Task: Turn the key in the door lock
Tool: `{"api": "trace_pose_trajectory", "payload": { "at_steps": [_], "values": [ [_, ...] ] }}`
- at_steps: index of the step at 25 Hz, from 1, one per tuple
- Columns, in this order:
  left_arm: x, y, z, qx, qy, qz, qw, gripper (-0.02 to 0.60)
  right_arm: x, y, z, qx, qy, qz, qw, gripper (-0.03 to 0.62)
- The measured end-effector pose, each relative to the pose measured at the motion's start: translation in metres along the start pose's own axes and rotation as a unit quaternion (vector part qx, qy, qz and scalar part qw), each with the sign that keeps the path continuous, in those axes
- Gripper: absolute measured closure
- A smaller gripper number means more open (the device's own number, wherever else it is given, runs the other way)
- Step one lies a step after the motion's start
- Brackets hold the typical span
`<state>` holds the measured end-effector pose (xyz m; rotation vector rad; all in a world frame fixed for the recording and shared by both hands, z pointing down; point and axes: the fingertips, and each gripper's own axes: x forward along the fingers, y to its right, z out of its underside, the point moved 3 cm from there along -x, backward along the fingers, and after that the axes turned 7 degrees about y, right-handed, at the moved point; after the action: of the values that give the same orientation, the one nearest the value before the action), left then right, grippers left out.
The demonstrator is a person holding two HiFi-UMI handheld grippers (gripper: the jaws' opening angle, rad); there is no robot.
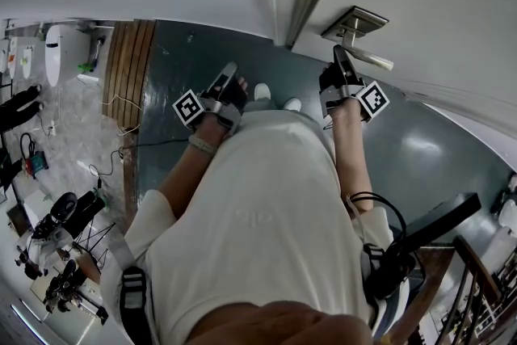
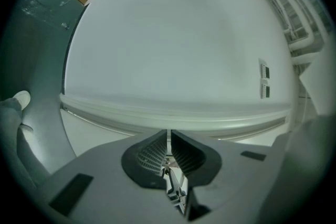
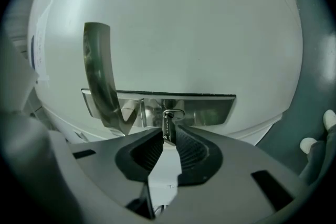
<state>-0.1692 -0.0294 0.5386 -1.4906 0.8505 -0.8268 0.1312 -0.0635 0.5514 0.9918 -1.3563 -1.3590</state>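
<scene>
One key (image 3: 168, 122), one lock. The key is silver, flat and faintly stamped. It is seated in the keyhole of the bright metal lock plate (image 3: 210, 110) on the white door (image 3: 184, 23), beside the one lever handle (image 3: 100, 71). We note its head lies between the right gripper (image 3: 169, 134) fingers (image 3: 191, 150), which stand slightly slackened, not clamping it. Two grippers in all. The left gripper (image 2: 168, 138) is well apart, its fingers (image 2: 151, 153) clenched on nothing.

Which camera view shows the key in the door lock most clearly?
The right gripper view: the key stands in the lock plate, close and sharp between the fingers. In the head view the right gripper covers it. The left gripper view shows no key, only a white surface.
</scene>
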Motion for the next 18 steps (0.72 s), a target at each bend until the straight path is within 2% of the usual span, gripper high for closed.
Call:
{"api": "trace_pose_trajectory", "payload": {
  "at_steps": [3,5,7,8,9,10,11,13,14,15,16,17,18],
  "values": [
    [0.001,0.000,0.001,0.000,-0.003,0.000,1.0000,0.571,0.000,-0.002,0.000,-0.016,-0.002,-0.003,1.000,0.525],
    [0.003,0.001,0.002,-0.002,-0.006,-0.001,1.0000,0.571,0.000,-0.003,-0.002,-0.059,-0.012,-0.010,0.998,0.523],
    [0.005,0.005,0.003,-0.003,-0.007,0.001,1.0000,0.571,0.002,-0.009,0.000,-0.126,-0.038,-0.015,0.991,0.513],
    [0.005,0.007,0.003,0.000,-0.007,0.001,1.0000,0.571,0.003,-0.012,0.002,-0.170,-0.054,-0.011,0.984,0.500],
    [0.005,0.007,0.004,0.007,-0.011,0.002,0.9999,0.571,0.003,-0.014,0.003,-0.228,-0.070,-0.001,0.971,0.501],
    [0.006,0.009,0.006,0.019,-0.018,0.003,0.9996,0.571,0.002,-0.015,0.004,-0.303,-0.084,0.016,0.949,0.500],
    [0.008,0.011,0.008,0.036,-0.029,0.006,0.9989,0.571,0.001,-0.015,0.004,-0.392,-0.099,0.038,0.914,0.496],
    [0.016,0.019,0.015,0.072,-0.060,0.019,0.9954,0.571,-0.004,-0.015,0.008,-0.557,-0.130,0.083,0.816,0.494],
    [0.021,0.024,0.019,0.088,-0.076,0.028,0.9928,0.571,-0.006,-0.016,0.012,-0.609,-0.143,0.097,0.774,0.494],
    [0.025,0.029,0.024,0.102,-0.092,0.037,0.9898,0.571,-0.009,-0.018,0.016,-0.637,-0.150,0.103,0.749,0.494],
    [0.028,0.034,0.027,0.115,-0.107,0.046,0.9865,0.571,-0.011,-0.021,0.020,-0.648,-0.150,0.106,0.740,0.494],
    [0.030,0.040,0.030,0.129,-0.121,0.054,0.9828,0.571,-0.014,-0.024,0.023,-0.647,-0.144,0.106,0.741,0.494],
    [0.032,0.044,0.032,0.141,-0.136,0.062,0.9786,0.571,-0.015,-0.027,0.025,-0.641,-0.136,0.106,0.748,0.494]
  ]
}}
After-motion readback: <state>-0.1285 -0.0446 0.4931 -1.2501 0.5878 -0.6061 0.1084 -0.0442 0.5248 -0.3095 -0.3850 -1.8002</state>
